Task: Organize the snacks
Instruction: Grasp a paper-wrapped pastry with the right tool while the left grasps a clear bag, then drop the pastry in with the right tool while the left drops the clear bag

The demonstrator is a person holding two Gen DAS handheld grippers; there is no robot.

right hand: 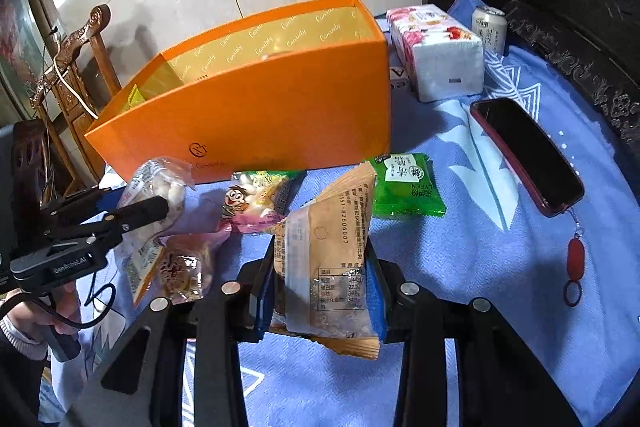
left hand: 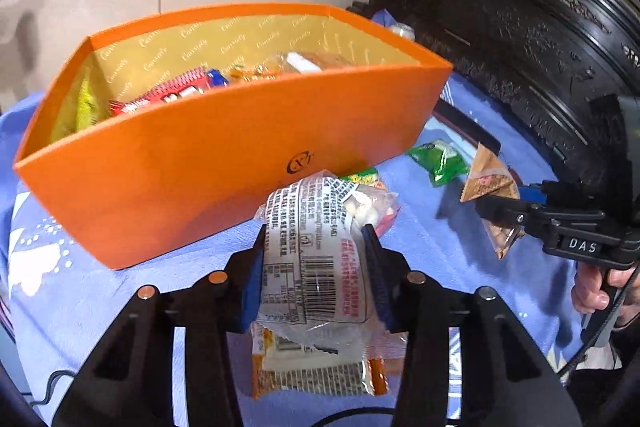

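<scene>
While both grippers' jaws clamp snack packets, a blue patterned cloth (right hand: 500, 267) covers the table beside carved furniture (left hand: 540, 27).

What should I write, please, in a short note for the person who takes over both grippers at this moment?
Left gripper: shut on the clear packet with white candies.
Right gripper: shut on the tan packet, lifted off the cloth.
Orange box: open, behind both grippers; several snacks already inside.
Left on the blue cloth: green packet, cartoon packet, an orange-edged packet under the left gripper, a pinkish packet.
Next: probably drop both held packets into the box, then collect the rest.
</scene>
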